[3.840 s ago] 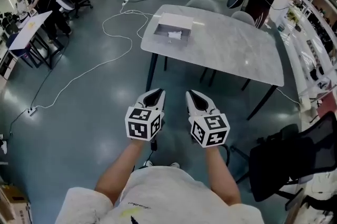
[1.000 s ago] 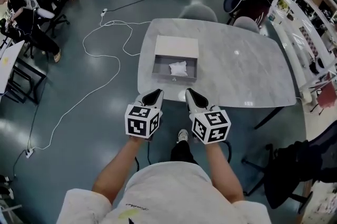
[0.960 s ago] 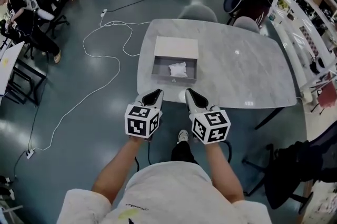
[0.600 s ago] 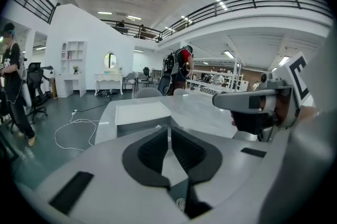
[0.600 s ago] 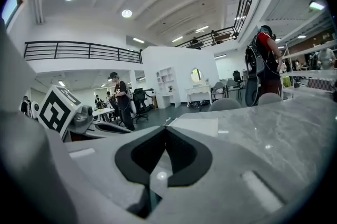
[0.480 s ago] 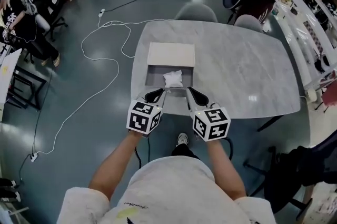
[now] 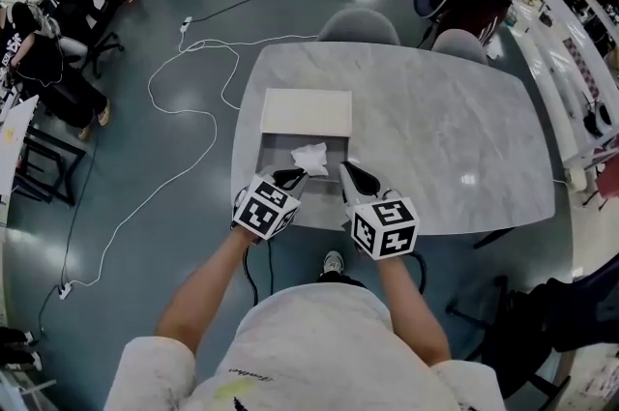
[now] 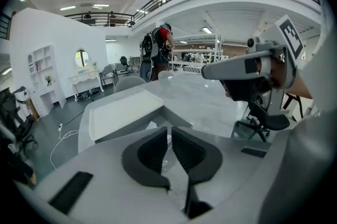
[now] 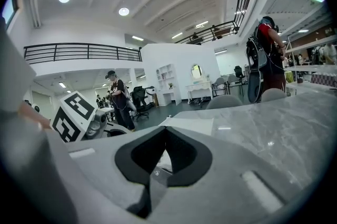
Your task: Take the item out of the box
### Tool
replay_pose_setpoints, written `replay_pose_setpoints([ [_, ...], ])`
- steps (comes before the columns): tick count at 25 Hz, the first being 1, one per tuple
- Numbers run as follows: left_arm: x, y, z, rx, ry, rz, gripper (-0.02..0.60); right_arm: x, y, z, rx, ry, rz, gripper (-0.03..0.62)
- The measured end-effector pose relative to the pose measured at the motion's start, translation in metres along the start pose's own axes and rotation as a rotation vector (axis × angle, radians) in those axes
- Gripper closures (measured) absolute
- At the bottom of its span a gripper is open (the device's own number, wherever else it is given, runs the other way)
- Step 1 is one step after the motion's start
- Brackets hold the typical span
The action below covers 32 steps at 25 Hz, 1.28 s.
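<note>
The box [image 7: 276, 148] is open at the top, its lid [image 7: 307, 112] lying flat just behind it, so nothing covers the white item [image 7: 310, 155] inside. Only the box's low walls hem it in. Left gripper [image 7: 293, 175] and right gripper [image 7: 346, 171], both closed, hover close together over the near half.

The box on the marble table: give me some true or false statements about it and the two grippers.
1. A white crumpled item lies inside the box. True.
2. The lid covers the box. False: the box is open and the lid lies flat just beyond it.
3. The right gripper holds the item. False: its jaws are together with nothing between them.
4. The left gripper is at the near side of the box, jaws together. True.
</note>
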<state>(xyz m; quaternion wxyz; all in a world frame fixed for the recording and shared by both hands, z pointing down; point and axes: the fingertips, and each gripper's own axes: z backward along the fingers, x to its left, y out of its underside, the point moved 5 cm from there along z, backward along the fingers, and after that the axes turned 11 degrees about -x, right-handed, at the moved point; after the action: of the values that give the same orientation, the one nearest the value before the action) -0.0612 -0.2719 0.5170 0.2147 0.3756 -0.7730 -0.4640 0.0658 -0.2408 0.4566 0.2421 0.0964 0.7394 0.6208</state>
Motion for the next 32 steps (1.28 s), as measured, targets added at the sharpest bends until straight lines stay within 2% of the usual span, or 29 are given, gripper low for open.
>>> replay_pose_setpoints([
  [9,0.011,0.007,-0.038,0.135,0.142,-0.092,0.555,-0.029,0.0,-0.011,0.005,0.005,-0.024,0.589],
  [15,0.017,0.014,-0.059,0.224,0.19,-0.149,0.554,-0.05,-0.002,-0.015,0.008,0.006,-0.034,0.589],
  [21,0.023,0.023,-0.072,0.276,0.221,-0.16,0.552,-0.064,0.002,-0.023,0.022,-0.01,-0.045,0.589],
  [32,0.023,0.03,-0.093,0.383,0.287,-0.302,0.512,-0.084,0.006,-0.043,0.043,-0.045,-0.069,0.589],
])
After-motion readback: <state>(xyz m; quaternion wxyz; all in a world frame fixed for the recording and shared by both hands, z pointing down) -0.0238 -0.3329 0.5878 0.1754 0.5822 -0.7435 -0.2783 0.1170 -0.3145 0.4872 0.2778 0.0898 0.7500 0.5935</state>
